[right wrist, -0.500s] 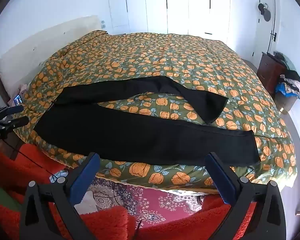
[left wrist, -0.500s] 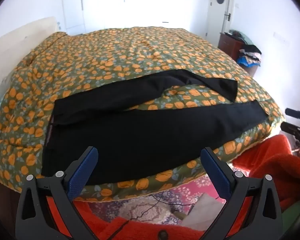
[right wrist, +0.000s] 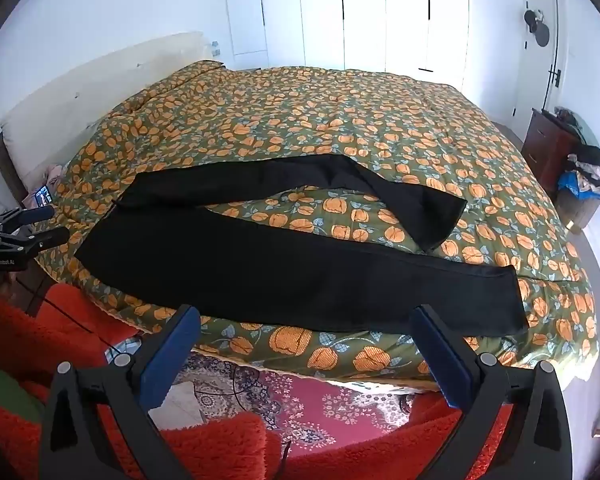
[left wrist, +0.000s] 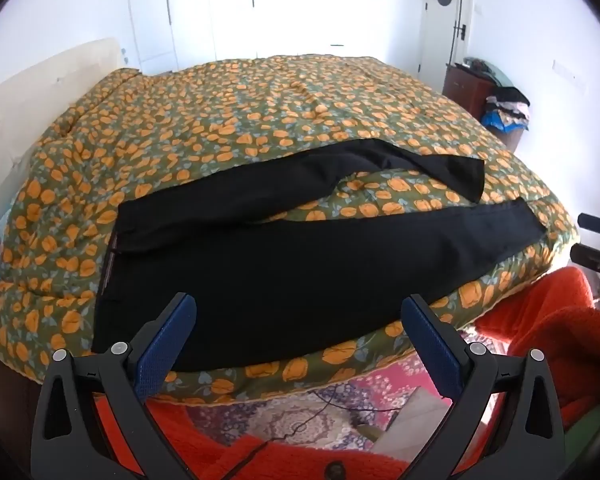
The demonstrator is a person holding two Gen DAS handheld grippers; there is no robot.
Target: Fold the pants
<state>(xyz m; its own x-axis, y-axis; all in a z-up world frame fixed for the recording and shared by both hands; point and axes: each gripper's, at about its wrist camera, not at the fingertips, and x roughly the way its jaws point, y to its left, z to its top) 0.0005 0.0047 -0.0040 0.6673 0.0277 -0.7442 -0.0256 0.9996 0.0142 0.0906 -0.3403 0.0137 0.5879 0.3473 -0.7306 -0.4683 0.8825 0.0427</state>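
Black pants (left wrist: 284,276) lie spread on the near part of the bed, waistband at the left, both legs running right; they also show in the right wrist view (right wrist: 284,264). The far leg bends and ends short, with quilt showing between the legs. My left gripper (left wrist: 298,320) is open and empty, just above the near edge of the pants near the waist. My right gripper (right wrist: 306,328) is open and empty, above the near edge of the near leg. The left gripper also shows at the left of the right wrist view (right wrist: 28,226).
The bed carries a green quilt with orange flowers (left wrist: 260,120). A cream headboard (left wrist: 40,92) stands at the left. A red fuzzy cloth (right wrist: 220,448) and a pink patterned rug (right wrist: 300,404) lie below the bed edge. A dark cabinet with piled clothes (right wrist: 560,160) stands at the right.
Both grippers have moved slightly closer to the bed; the pants look a little nearer. The pants have not moved.
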